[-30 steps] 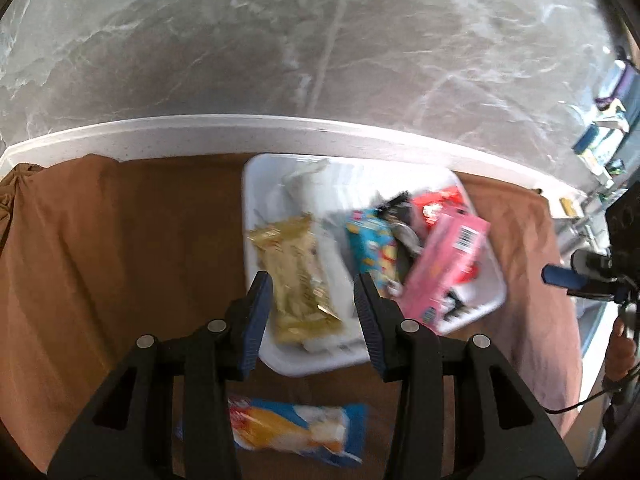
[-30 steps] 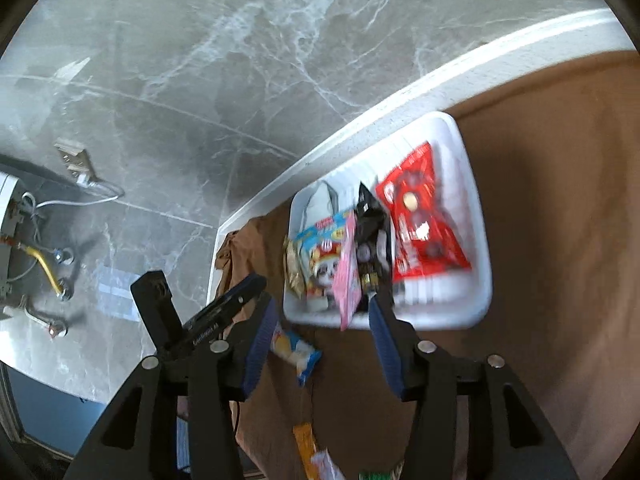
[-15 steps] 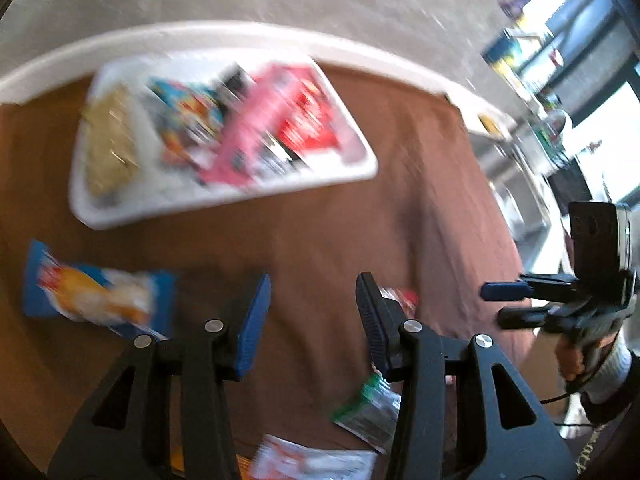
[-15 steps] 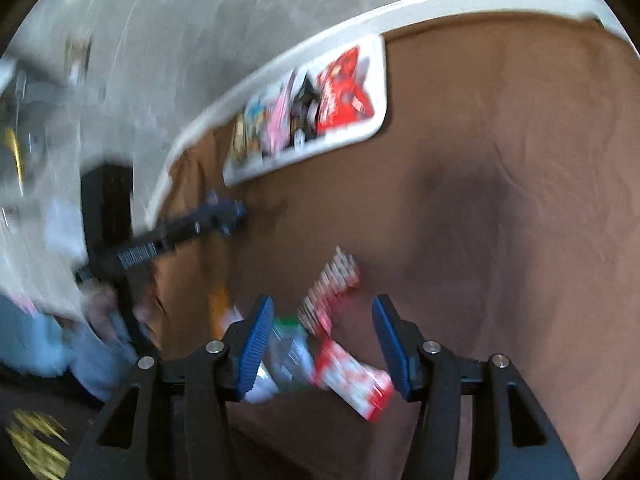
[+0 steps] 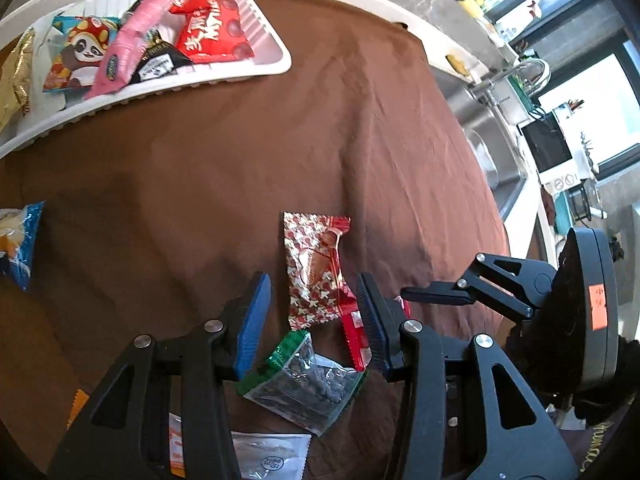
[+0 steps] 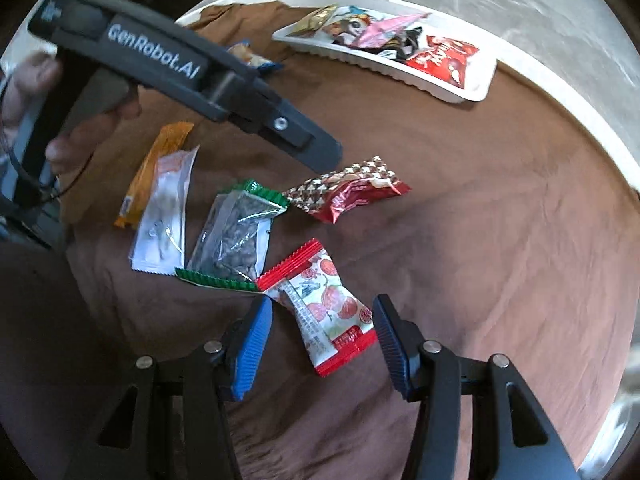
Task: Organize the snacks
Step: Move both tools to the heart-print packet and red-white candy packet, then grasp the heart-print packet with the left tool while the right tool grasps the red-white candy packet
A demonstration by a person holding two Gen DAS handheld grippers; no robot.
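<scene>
My left gripper (image 5: 314, 320) stands open over the brown cloth, with a red-and-gold patterned packet (image 5: 312, 268) lying between its fingers, untouched. Just below it lies a green-edged seed packet (image 5: 304, 380). In the right wrist view my right gripper (image 6: 322, 336) is open around a red-and-white fruit packet (image 6: 324, 308), pads clear of it. The white tray (image 5: 276, 68) at the far edge holds several snacks, among them a red bag (image 5: 212, 28) and a pink one (image 5: 140, 36). Each gripper shows in the other's view: the right gripper (image 5: 416, 294), the left gripper (image 6: 324, 156).
A white sachet (image 6: 164, 220) and an orange bar (image 6: 152, 172) lie left of the seed packet (image 6: 236, 236). A blue packet (image 5: 24, 240) rests near the cloth's left side. The white counter rim (image 6: 560, 92) curves behind the tray; a sink and shelves stand beyond.
Both views have swung away from the tray to the loose packets on the cloth. Both grippers came down and now straddle one packet each, jaws as wide as before.
</scene>
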